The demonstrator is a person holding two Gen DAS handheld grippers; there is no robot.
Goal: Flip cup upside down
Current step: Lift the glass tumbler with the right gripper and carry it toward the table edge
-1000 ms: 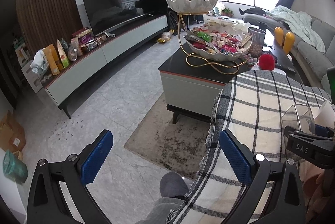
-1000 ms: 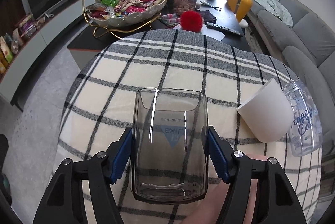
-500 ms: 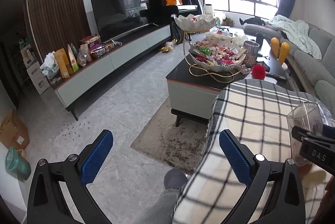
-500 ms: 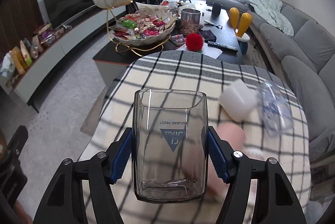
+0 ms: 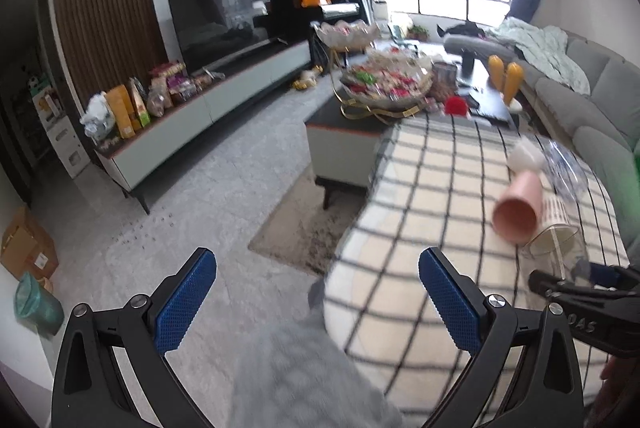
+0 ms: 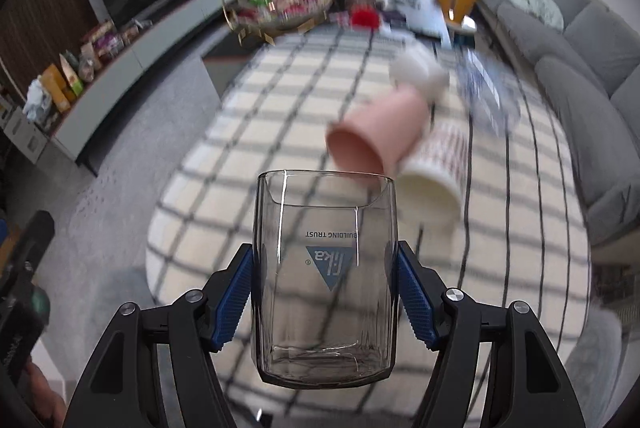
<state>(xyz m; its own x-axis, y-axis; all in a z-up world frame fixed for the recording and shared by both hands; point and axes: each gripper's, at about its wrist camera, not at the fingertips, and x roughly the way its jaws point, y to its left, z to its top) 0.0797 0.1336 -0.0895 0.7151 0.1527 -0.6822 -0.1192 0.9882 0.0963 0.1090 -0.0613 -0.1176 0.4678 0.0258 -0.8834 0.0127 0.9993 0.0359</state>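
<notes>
My right gripper (image 6: pixel 325 288) is shut on a clear glass cup (image 6: pixel 325 268) with a blue triangle logo. Its blue pads press the two sides and the cup is held above the checked tablecloth (image 6: pixel 248 132), its open rim pointing away from the camera. The same cup (image 5: pixel 560 248) and the right gripper show at the right edge of the left wrist view. My left gripper (image 5: pixel 316 302) is open and empty, held off the table's left edge over the floor.
A pink cup (image 6: pixel 376 140), a white printed cup (image 6: pixel 436 180), a white cup (image 6: pixel 420 72) and a clear printed tumbler (image 6: pixel 488 96) lie on their sides on the cloth. A coffee table with a snack bowl (image 5: pixel 384 84) stands beyond; a grey sofa (image 6: pixel 580 40) is at the right.
Both grippers have pulled back and up from the table. The glass cup stays gripped. The pink and white printed cups have come into view; the scene is motion-blurred.
</notes>
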